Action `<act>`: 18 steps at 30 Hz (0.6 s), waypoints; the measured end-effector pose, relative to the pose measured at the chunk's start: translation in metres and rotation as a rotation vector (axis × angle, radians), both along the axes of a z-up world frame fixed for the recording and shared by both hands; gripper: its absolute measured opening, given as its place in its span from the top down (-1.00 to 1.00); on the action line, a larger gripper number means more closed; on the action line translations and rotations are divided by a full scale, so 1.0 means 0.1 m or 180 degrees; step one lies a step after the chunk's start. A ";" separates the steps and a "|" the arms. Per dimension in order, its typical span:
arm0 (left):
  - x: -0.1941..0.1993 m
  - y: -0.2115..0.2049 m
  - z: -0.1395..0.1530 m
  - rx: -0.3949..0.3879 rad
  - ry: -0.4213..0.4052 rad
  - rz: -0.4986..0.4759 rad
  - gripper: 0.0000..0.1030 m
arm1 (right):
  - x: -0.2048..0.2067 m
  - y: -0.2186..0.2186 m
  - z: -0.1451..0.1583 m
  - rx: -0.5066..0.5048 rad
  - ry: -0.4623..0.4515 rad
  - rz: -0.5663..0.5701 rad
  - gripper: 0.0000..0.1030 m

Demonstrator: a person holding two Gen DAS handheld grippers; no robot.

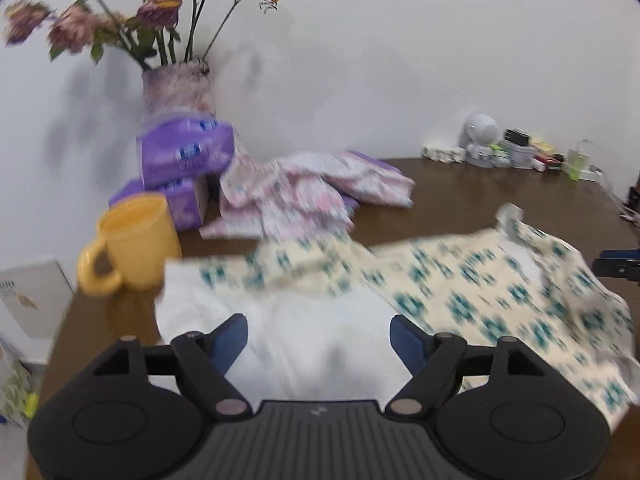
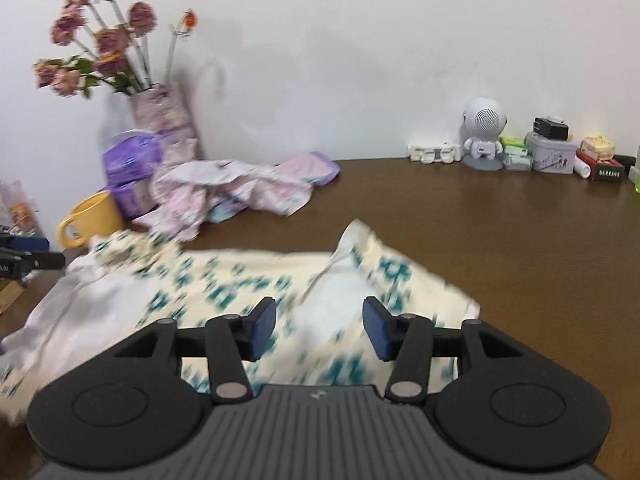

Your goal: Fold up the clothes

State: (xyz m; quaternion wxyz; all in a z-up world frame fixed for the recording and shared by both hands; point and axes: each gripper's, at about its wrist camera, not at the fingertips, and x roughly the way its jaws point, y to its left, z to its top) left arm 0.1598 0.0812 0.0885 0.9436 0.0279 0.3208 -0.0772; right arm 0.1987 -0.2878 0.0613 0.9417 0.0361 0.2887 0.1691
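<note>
Cream garment [image 1: 500, 280] with teal print lies crumpled on the brown table [image 2: 500, 240], its white lining turned up at the near edge, with the yellow mug [image 1: 136, 248] at its 10 o'clock and a pink floral garment [image 1: 304, 188] at its 12 o'clock. Left gripper [image 1: 319, 340] hangs above the white lining, jaws wide apart with nothing between the pads. Right gripper [image 2: 319, 330] sits over the printed cloth, jaws apart and clear of the fabric.

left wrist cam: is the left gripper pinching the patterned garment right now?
No. The left gripper has its jaws apart with nothing between the pads, and the cream garment with teal print lies loose on the table.
</note>
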 end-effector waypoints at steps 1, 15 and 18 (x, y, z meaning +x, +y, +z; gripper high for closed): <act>-0.13 -0.02 -0.04 -0.0053 0.0013 -0.0012 -0.51 | -0.12 0.00 -0.02 0.0011 -0.0001 0.0008 0.04; -1.24 -0.11 -0.45 -0.0572 0.0033 0.0473 -0.57 | -1.36 0.23 -0.18 0.0148 -0.0039 0.0094 0.03; -1.34 -0.11 -0.47 -0.0474 0.0019 0.0500 -0.57 | -1.51 0.30 -0.21 0.0117 -0.0073 0.0093 0.03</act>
